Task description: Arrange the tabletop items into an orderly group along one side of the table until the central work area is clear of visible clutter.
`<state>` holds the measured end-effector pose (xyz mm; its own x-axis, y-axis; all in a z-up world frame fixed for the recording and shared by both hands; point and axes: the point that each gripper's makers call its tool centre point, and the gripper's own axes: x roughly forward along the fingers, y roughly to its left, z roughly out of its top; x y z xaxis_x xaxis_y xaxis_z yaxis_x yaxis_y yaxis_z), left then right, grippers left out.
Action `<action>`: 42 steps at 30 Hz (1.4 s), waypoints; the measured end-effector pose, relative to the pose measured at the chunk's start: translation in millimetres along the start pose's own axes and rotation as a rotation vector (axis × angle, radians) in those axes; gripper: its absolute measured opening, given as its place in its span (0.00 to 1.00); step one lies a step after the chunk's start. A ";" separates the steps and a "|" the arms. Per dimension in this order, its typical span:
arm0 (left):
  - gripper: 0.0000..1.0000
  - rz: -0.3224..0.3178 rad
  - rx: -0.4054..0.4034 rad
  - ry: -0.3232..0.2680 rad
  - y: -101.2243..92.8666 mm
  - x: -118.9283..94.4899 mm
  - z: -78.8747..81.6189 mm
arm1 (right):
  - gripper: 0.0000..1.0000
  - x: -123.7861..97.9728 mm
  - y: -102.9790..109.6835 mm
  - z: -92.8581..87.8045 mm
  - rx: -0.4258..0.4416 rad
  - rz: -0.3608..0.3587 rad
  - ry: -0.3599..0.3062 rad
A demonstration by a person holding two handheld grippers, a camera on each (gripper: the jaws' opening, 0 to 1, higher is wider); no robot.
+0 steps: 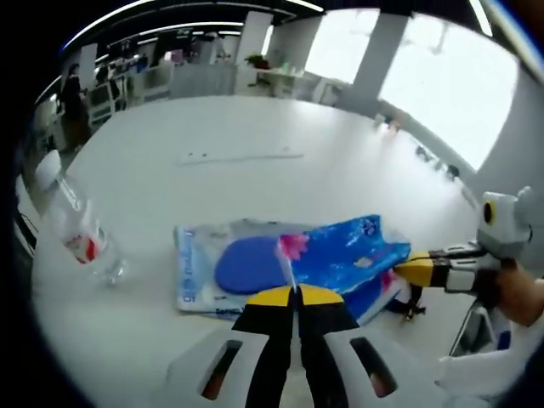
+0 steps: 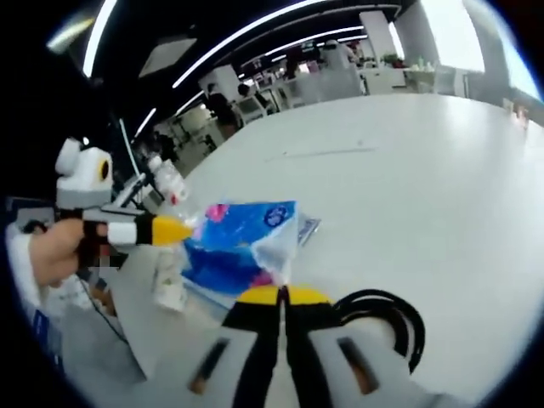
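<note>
The white table point(image 1: 255, 144) stretches away ahead of both pairs of jaws. Straight beyond the left gripper point(image 1: 294, 293) lies the blue plastic bag point(image 1: 340, 255), its long axis running crosswise to those jaws; under it is a flat pack point(image 1: 200, 272) with a blue oval. Both grippers are clenched on the bag: the left pinches a thin pink-printed corner, and the right gripper point(image 2: 280, 293) nips the pale opposite edge, so the bag hangs stretched between them. Neither is nearer. Off to the left of the left jaws stands a clear bottle point(image 1: 85, 242), apart from the bag. A black cable point(image 2: 387, 319) curls just right of the right jaws.
</note>
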<state>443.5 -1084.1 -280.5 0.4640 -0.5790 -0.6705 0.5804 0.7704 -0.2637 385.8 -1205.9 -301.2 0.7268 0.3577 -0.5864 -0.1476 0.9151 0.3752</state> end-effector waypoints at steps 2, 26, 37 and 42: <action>0.00 -0.003 -0.003 -0.005 -6.2 4.0 2.5 | 0.00 -3.3 -4.9 2.2 0.007 -0.004 -0.006; 0.00 -0.042 0.067 -0.015 -73.6 73.4 50.0 | 0.00 -19.4 -103.6 34.7 0.081 -0.056 -0.052; 0.00 -0.038 0.076 0.016 -79.7 103.4 56.6 | 0.00 -6.0 -134.5 36.5 0.111 -0.063 -0.025; 0.00 -0.024 0.076 0.043 -76.1 117.6 55.2 | 0.00 1.0 -140.9 33.8 0.113 -0.065 -0.008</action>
<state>490.7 -1225.6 -301.1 0.4213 -0.5835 -0.6943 0.6408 0.7333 -0.2274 430.0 -1340.8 -330.4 0.7375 0.2965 -0.6068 -0.0237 0.9093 0.4155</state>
